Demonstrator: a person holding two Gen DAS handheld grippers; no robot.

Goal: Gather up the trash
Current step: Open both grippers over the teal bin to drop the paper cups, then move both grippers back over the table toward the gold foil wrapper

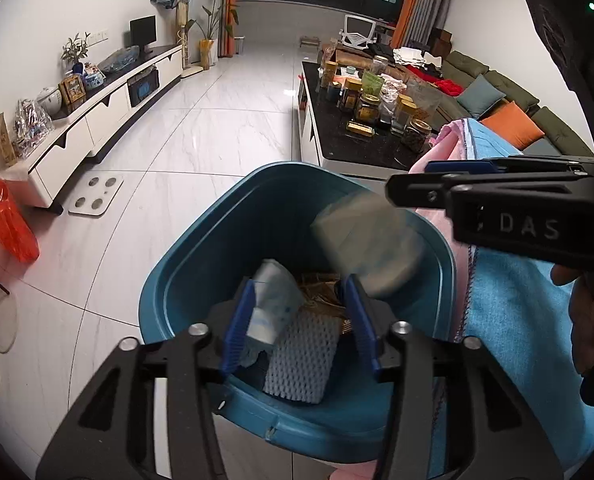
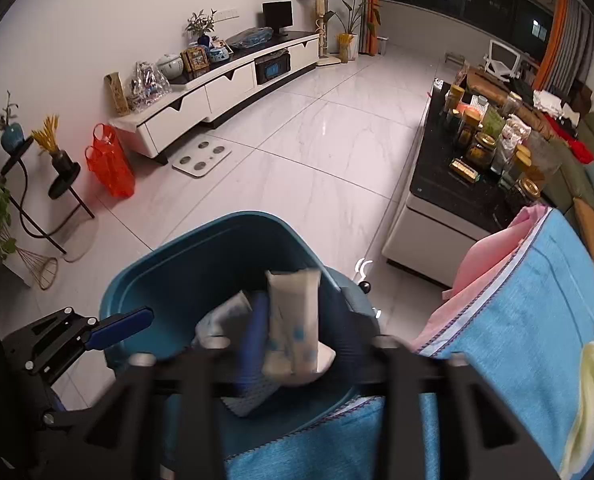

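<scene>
A teal trash bin (image 1: 185, 276) stands on the floor below both grippers; it also shows in the right wrist view (image 2: 201, 264). My left gripper (image 1: 301, 320) is open over the bin, with a crumpled white-blue wrapper (image 1: 273, 304) against its left finger. White foam netting (image 1: 303, 356) and brown scraps lie inside. My right gripper (image 2: 297, 328) is open above the bin, and a pale wrapper packet (image 2: 293, 320) sits blurred between its fingers, loose. The same packet shows blurred in mid-air in the left wrist view (image 1: 369, 240), below the right gripper (image 1: 417, 184).
A blue and pink towel (image 2: 529, 320) covers a surface right of the bin. A black-topped coffee table (image 2: 449, 184) carries several jars. A white TV cabinet (image 2: 217, 92), a red bag (image 2: 109, 164), a bathroom scale (image 2: 201, 158) and a plant stand (image 2: 37, 184) lie to the left.
</scene>
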